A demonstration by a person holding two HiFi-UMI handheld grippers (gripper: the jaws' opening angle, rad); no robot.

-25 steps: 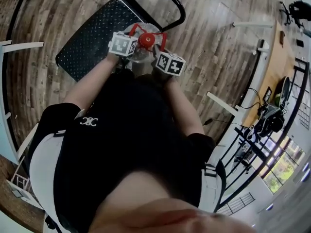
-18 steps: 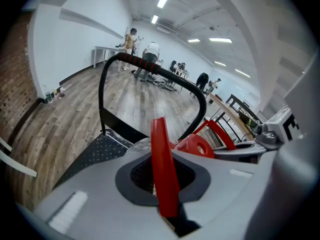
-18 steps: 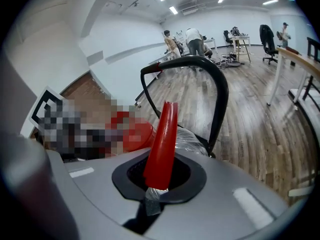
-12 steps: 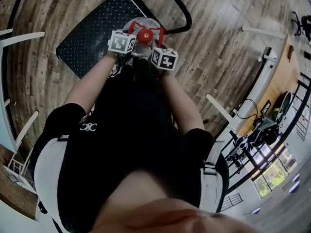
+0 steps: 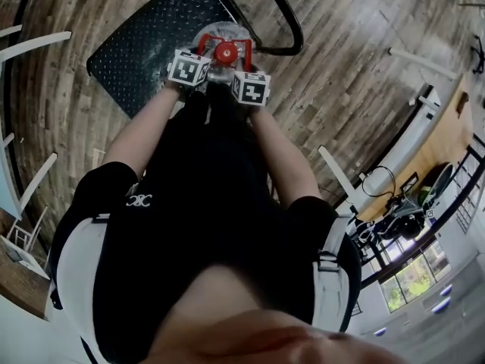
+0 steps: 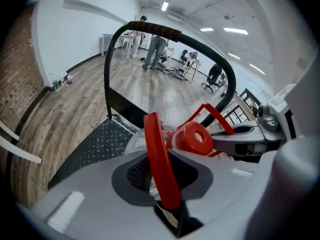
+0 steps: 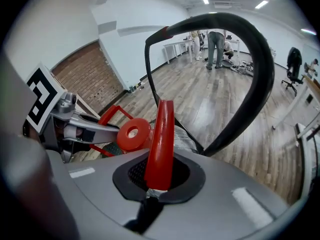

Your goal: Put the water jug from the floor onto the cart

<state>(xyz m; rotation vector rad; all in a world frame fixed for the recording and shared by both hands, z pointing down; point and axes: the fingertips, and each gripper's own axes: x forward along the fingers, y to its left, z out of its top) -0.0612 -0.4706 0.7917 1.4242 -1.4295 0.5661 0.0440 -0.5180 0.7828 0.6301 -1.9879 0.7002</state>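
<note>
The clear water jug with its red cap is over the black studded cart deck, close to the cart's black push handle; its base is hidden. My left gripper has the jug's red carry handle between its jaws, which are opening, with a dark gap beside the strip. My right gripper is shut on the other red carry handle. The cap lies between the two grippers.
The push handle arches just beyond the jug. White table legs stand at the left and a desk with equipment at the right. Wood floor surrounds the cart. People stand far across the room.
Both grippers and the jug have sunk toward the cart deck and closer to the push handle.
</note>
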